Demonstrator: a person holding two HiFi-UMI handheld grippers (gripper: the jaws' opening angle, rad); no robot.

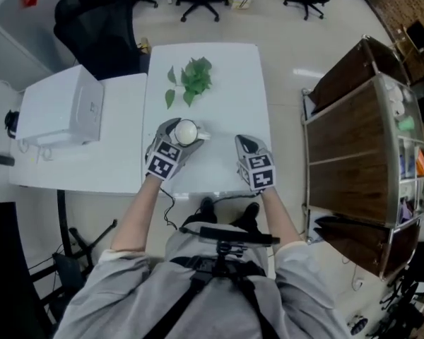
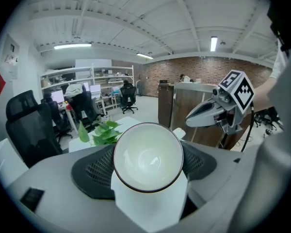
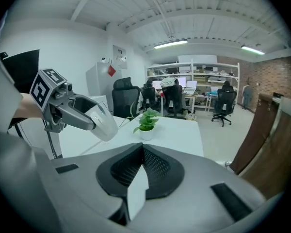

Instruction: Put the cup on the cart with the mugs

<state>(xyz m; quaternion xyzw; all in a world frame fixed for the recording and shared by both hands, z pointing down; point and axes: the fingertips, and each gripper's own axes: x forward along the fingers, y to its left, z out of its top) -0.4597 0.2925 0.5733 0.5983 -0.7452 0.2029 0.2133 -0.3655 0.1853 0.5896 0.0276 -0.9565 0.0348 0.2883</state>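
Over the white table (image 1: 222,76), my left claw (image 1: 181,133) holds the cup (image 2: 148,157); right claw (image 1: 244,144) closed. Only gripper views show ceiling lamps (image 3: 170,44).

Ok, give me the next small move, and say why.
Probably carry the cup rightward toward the cart. The left gripper has its jaws closed on the cup over the table, and the cart stands off to the right, past the shut, empty right gripper.

Cut off at right edge: far side of the cart (image 1: 353,154). Too small to tell: things on its shelves (image 1: 410,164). Left of it, hidden inside left gripper (image 1: 180,136): sides of cup (image 1: 186,132).
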